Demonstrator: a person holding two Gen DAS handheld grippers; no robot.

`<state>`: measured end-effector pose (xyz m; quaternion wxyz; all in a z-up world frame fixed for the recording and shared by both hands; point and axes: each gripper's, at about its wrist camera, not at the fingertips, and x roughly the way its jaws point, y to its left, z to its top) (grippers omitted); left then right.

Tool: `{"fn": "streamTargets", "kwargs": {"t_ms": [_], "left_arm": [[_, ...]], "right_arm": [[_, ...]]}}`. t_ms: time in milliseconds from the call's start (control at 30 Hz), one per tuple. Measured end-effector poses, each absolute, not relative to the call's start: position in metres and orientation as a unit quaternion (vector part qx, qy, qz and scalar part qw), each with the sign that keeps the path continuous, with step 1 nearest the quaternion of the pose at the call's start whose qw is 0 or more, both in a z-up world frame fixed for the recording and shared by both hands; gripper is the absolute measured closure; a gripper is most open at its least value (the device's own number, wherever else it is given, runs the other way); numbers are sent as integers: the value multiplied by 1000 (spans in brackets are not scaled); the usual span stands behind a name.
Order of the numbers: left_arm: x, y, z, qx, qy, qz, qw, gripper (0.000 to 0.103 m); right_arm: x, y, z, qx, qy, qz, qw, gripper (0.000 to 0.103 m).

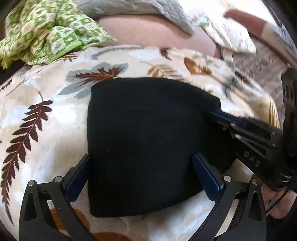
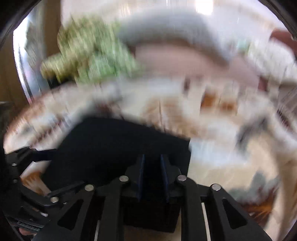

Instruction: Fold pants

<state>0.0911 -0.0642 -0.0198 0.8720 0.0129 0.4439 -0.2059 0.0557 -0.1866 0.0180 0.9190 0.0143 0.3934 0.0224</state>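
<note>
Pants [image 1: 148, 140]: black, folded to a compact rectangular bundle, lying on a cream blanket [image 1: 46, 118] printed with brown and grey leaves. No seams or waistband readable; the fabric is too dark to make out layers. Left gripper [image 1: 143, 174] spread wide, blue pads either side of the bundle's near half, left pad at its edge, right pad lying over the cloth. Right gripper [image 1: 213, 113] enters from the right, tip at the bundle's right edge; in the left wrist view its fingers look closed together, but whether cloth is pinched cannot be told. Right wrist view heavily motion-blurred: fingers [image 2: 164, 166] narrow, dark fabric between and under them. Green patterned cloth [image 1: 44, 29] bunched at far left, grey quilted cover [image 1: 141, 9] beyond, both cut off by the frame
</note>
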Motion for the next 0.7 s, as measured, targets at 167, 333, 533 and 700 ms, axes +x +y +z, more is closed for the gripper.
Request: {"fn": "streamTargets", "kwargs": {"t_ms": [167, 333, 533, 700], "left_arm": [[89, -63, -18, 10, 445, -207, 871, 0], [80, -52, 7, -13, 394, -201, 897, 0], [94, -64, -9, 22, 418, -195, 887, 0], [110, -54, -22, -36, 463, -213, 860, 0]], "right_arm": [[52, -189, 19, 21, 388, 25, 921, 84], [30, -180, 40, -4, 329, 12, 944, 83], [45, -183, 23, 13, 390, 25, 921, 73], [32, -179, 42, -1, 331, 20, 944, 74]]}}
